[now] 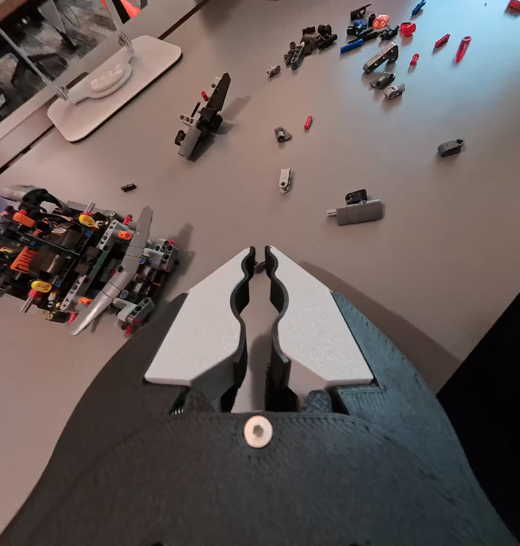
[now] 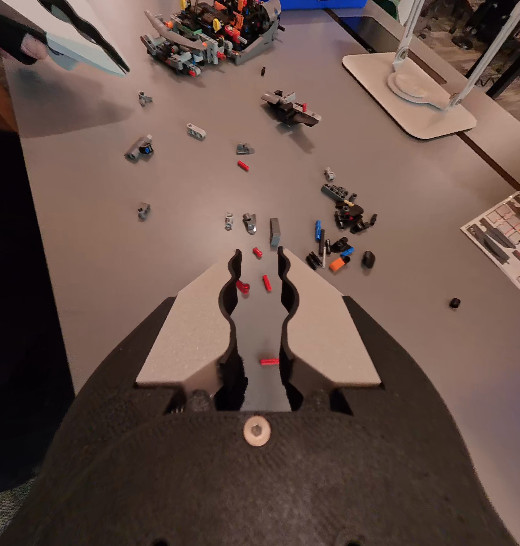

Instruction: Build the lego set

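The large multicoloured lego build point(image 1: 75, 260) stands at the left; in the right wrist view it point(image 2: 211, 32) is at the far end. A small black and grey sub-assembly point(image 1: 202, 118) point(image 2: 291, 109) lies apart from it. My left gripper point(image 1: 260, 248) hovers with only a narrow slit between its jaws and holds nothing. A small grey piece point(image 1: 258, 265) shows through the slit, lying on the table point(image 2: 145, 99) just off the left gripper's tips point(image 2: 124, 68). My right gripper point(image 2: 258, 250) is open and empty above several red pins point(image 2: 266, 282).
Loose black, blue, grey and orange pieces point(image 2: 347, 212) point(image 1: 312, 38) lie scattered on the grey table point(image 2: 400, 295). A sticker sheet point(image 2: 506, 236) lies at the right edge. A white stand base point(image 2: 409, 97) point(image 1: 114, 88) sits beyond. The table edge point(image 2: 46, 266) runs along the left. About 15 centimeters separates my left fingertips from the large multicoloured lego build point(image 1: 75, 260). My right wrist view point(image 2: 193, 19) looks at it from another angle.
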The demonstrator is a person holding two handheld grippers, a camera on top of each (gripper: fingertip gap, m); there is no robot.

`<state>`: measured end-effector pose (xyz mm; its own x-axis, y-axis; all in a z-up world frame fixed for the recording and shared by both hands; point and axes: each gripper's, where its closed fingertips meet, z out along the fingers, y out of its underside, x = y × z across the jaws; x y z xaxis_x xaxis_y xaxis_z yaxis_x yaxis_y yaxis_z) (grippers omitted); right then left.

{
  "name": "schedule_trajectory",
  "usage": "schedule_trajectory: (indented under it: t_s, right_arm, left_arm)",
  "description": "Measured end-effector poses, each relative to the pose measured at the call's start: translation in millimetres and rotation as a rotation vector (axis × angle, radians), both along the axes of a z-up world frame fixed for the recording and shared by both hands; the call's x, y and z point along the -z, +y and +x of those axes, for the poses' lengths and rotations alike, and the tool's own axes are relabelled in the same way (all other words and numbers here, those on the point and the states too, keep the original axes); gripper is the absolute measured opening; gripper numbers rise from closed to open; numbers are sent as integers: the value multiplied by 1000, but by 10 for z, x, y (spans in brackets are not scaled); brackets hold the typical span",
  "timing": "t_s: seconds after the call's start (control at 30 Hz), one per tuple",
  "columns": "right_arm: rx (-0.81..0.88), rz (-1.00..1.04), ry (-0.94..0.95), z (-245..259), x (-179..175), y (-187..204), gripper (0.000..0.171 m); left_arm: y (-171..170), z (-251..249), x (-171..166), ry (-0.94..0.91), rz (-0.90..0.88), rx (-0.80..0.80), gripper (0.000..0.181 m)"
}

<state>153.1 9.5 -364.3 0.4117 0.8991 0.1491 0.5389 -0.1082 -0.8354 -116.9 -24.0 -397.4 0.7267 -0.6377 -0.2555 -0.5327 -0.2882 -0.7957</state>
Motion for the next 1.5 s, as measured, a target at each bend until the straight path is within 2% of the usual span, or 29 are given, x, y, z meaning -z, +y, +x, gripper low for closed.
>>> schedule_trajectory:
  t_s: [0.4,0.6,0.97,1.13,1.37,1.5]
  right_arm:
    - [25,46,26,205,-25,393,23]
    - [25,39,20,246,1,589,30]
    - [-112,32,-124,-134,95,881,31]
    - [-152,76,-271,-246,197,1173,32]
    - [-115,82,-107,-205,46,1365,22]
    - [-107,128,-129,-100,120,1381,21]
  left_arm:
    - [72,-20,156,63,-18,-81,8]
    - [93,-37,205,116,-12,-102,8]
    - [124,-41,258,182,0,-114,6]
    - [137,-55,271,198,1,-126,6]
    - [150,-67,275,233,26,-140,6]
    - [181,-68,269,251,45,-150,5]
